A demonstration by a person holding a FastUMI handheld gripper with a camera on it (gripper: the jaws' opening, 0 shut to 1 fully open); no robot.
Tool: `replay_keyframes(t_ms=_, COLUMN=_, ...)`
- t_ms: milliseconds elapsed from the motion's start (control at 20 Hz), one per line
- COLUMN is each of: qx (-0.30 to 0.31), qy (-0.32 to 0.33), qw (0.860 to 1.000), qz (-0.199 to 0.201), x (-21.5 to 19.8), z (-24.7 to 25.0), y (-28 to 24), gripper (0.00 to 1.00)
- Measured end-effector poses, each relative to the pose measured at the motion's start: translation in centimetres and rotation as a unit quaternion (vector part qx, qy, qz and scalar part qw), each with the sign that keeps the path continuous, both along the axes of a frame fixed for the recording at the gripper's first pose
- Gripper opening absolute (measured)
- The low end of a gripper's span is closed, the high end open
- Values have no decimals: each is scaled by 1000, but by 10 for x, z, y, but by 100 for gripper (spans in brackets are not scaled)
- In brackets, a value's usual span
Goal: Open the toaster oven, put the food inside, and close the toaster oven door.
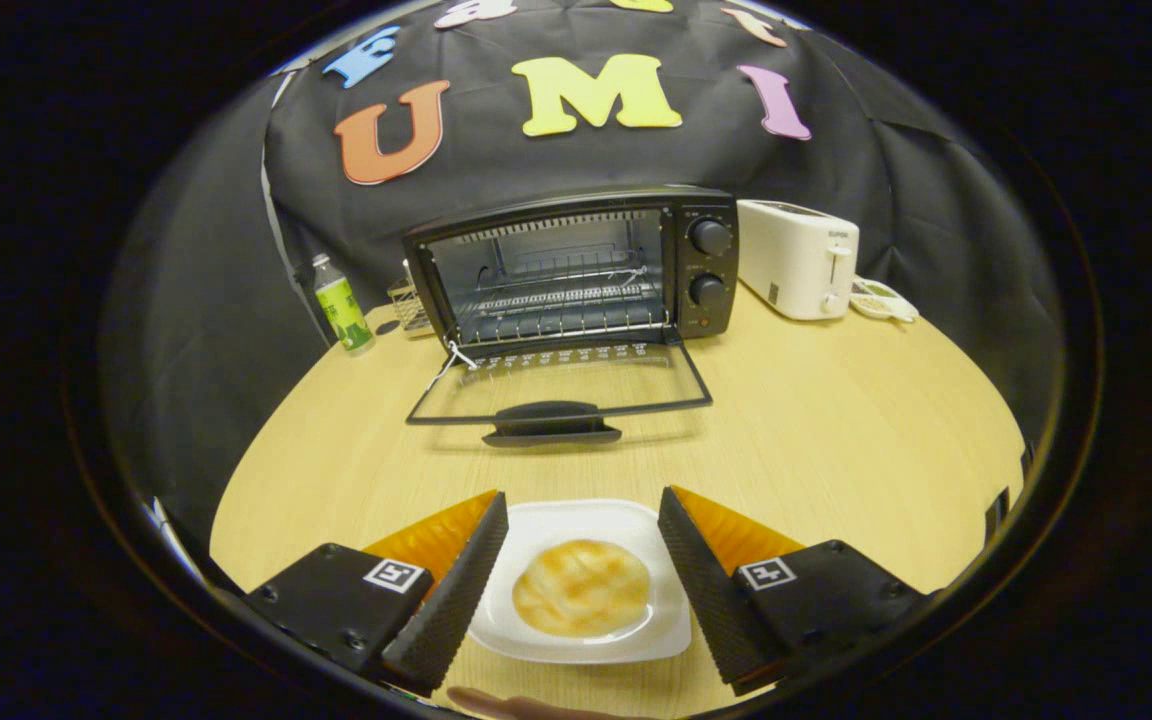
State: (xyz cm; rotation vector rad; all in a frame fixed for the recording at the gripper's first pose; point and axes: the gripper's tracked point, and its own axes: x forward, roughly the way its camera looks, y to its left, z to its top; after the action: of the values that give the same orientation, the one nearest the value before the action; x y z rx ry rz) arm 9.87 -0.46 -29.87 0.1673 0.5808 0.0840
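Jaws (583, 540) spread wide around plate (546, 525) with bun (581, 588), untouched. At 12 o'clock, oven (576, 265), door (561, 385) down; toaster (798, 258) at 1; labels unreadable.

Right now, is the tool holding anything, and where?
Cannot tell. The tool is open, fingers flanking the white plate with the bun; contact with the rim is unclear.

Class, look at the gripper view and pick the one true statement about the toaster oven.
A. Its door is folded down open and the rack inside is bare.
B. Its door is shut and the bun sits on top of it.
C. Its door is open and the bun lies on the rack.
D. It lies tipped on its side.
A: the toaster oven stands upright with its door folded down, the rack bare; the bun lies on the white plate between the open gripper's fingers.
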Motion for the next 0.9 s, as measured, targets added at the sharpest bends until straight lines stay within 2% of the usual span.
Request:
replay_keyframes(t_ms=200, qx=-1, qy=-12, qw=1000, qz=-5, x=-19, z=-16, y=-5, gripper=99)
replay_keyframes(t_ms=400, qx=-4, qy=-13, qw=1000, qz=26, x=-30, z=-29, y=9, gripper=99)
replay_keyframes(t_ms=650, qx=-47, qy=-21, qw=998, qz=21, x=-34, z=-45, y=7, gripper=99)
replay_keyframes(t_ms=900, qx=-51, qy=-28, qw=998, qz=14, x=-33, z=-55, y=5, gripper=100)
